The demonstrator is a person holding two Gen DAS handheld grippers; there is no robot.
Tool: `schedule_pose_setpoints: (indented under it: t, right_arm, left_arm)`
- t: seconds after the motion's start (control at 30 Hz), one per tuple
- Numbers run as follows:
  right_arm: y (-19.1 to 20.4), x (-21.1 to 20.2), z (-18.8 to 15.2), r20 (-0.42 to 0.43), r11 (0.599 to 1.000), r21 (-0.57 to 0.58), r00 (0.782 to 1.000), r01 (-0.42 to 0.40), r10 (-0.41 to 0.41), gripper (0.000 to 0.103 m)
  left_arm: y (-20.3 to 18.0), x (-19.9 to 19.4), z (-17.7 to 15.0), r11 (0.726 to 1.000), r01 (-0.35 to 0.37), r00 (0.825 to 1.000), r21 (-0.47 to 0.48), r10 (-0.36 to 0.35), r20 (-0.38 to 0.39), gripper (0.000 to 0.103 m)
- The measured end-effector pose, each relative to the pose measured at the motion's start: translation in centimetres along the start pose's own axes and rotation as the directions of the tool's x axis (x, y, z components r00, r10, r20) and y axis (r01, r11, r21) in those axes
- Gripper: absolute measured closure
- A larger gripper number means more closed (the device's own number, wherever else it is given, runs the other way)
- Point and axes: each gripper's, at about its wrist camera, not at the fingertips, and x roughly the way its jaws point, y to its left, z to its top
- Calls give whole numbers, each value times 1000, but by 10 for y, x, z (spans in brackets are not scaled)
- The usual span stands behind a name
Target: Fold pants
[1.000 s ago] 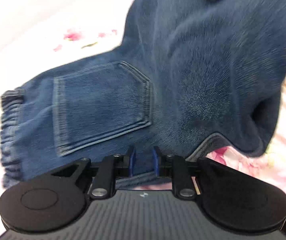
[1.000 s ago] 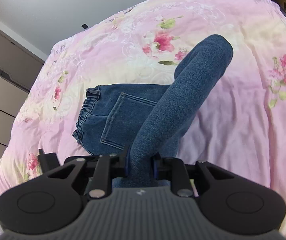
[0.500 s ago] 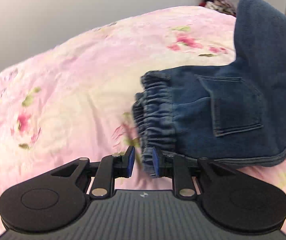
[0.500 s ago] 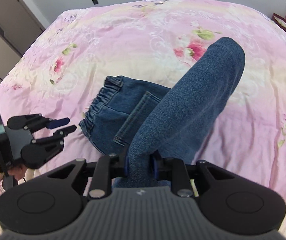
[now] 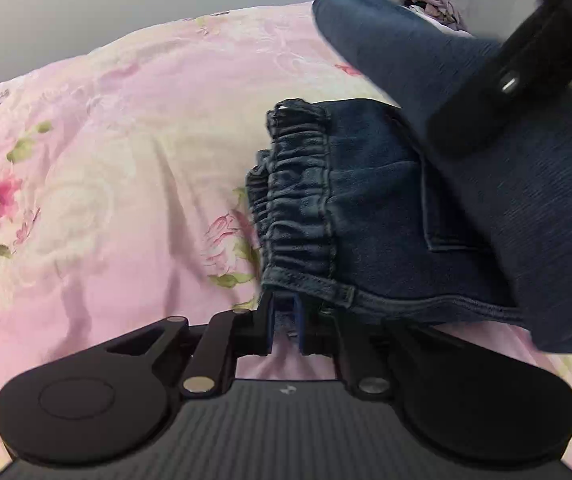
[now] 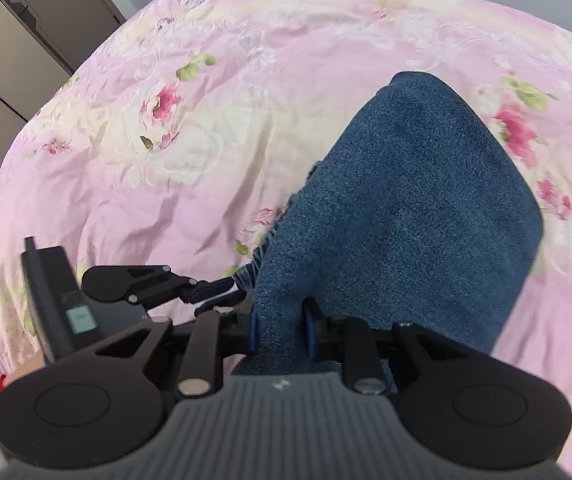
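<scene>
My right gripper [image 6: 280, 330], clamped on the raised jeans leg [image 6: 402, 216], folds it leftward; my left gripper [image 5: 284, 322], jaws slightly apart, straddles the elastic waistband [image 5: 300, 204] corner on the floral bedspread [image 5: 106, 200]. Unpinned, the waistband could drag.

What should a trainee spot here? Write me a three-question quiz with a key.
1. True or false: the right gripper grips a pant leg and holds it up off the bedspread.
2. The left gripper has its tips closest to which part? A. the elastic waistband corner; B. a leg hem; C. a belt buckle.
3. Fill in: the floral bedspread is mostly ___ in colour.

Key: 1 true; 2 A; 3 pink.
</scene>
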Motion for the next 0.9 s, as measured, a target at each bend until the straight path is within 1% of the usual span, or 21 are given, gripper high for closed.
schedule_pose_setpoints:
  t: [0.13,0.23,0.3,0.4,0.43,0.47,0.53,0.6,0.63,0.67,0.73,0.83,0.9]
  right_arm:
    - [17,47,12,-69,999,-29,997,18,-20,85]
    - [20,78,17,-98,999,-36,994,35,-38,83]
    - [21,92,19,-108,999,-24,994,32,-35,82]
    - [27,101,19,-116,999,-41,993,28,-32,73]
    - [30,100,20,-121,999,-45,992,14,-19,63]
    - [33,97,20,-121,998,-57,993,4,-11,55]
    - [38,88,20,-111,996,-88,994,5,-15,53]
    - [38,78,22,-98,997,-74,995,-26,19,53]
    - [37,71,23,-91,997,-58,995,-47,42,50]
    - [37,63,24,-84,997,-49,995,-61,57,45]
    - [37,43,27,-50,996,-54,997,-66,63,42]
    - [30,4,24,13,996,-77,998,-55,56,42]
    - [19,-20,19,49,995,-87,997,-49,54,42]
  left_arm:
    - [13,-8,-10,1000,-11,1000,2,11,-11,92]
    - [21,-18,-15,1000,-15,1000,-5,15,-11,91]
    - [24,-21,-16,1000,-25,1000,-7,25,-14,91]
    - [26,-26,-14,999,-41,999,-15,41,-25,91]
    - [25,-29,-13,999,-46,999,-13,46,-24,91]
    - [25,-33,-13,999,-53,998,-11,53,-19,91]
    - [23,-42,-11,998,-59,998,-8,59,-12,91]
    - [21,-52,-9,998,-68,998,0,68,-2,91]
    - [19,-60,-8,997,-74,997,3,74,6,91]
    - [17,-66,-6,997,-77,997,3,77,15,91]
    - [14,-84,-2,997,-77,996,-9,77,45,91]
    - [7,-112,10,998,-24,992,-62,31,119,91]
    - [-5,-124,21,997,24,986,-72,-12,166,91]
